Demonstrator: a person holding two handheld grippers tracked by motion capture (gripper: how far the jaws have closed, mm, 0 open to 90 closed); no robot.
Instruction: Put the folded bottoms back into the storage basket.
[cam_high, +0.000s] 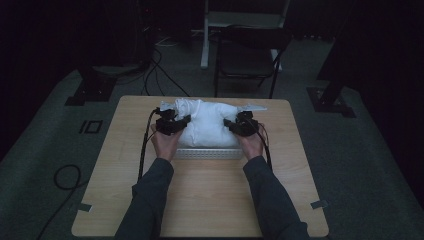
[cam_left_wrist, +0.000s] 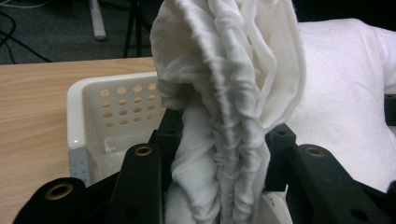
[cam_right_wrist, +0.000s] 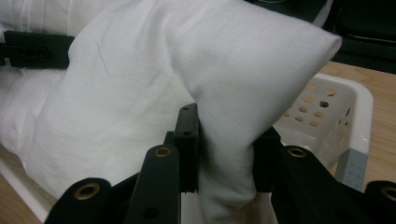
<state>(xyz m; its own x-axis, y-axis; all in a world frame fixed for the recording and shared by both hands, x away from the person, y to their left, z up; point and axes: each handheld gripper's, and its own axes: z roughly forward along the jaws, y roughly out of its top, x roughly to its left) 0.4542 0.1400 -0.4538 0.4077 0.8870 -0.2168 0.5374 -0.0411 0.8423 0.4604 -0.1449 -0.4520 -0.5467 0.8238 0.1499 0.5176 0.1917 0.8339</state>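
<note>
A bulky white pillow (cam_high: 207, 122) lies in a white perforated basket (cam_high: 207, 153) at the middle of the wooden table. My left gripper (cam_high: 172, 124) is at the pillow's left end, shut on a bunched, wrinkled fold of the pillow (cam_left_wrist: 224, 112), with the basket's rounded corner (cam_left_wrist: 77, 93) behind it. My right gripper (cam_high: 242, 125) is at the right end, shut on a smooth corner of the pillow (cam_right_wrist: 233, 93), with the basket's rim (cam_right_wrist: 359, 98) to its right. The other gripper's black jaw shows at the far side of the pillow in the right gripper view.
The table (cam_high: 200, 200) is light wood, with bare room in front of the basket. A dark folding chair (cam_high: 247, 57) stands behind the table's far edge. Cables (cam_high: 150, 75) lie on the floor at the back left, and stand feet flank the table.
</note>
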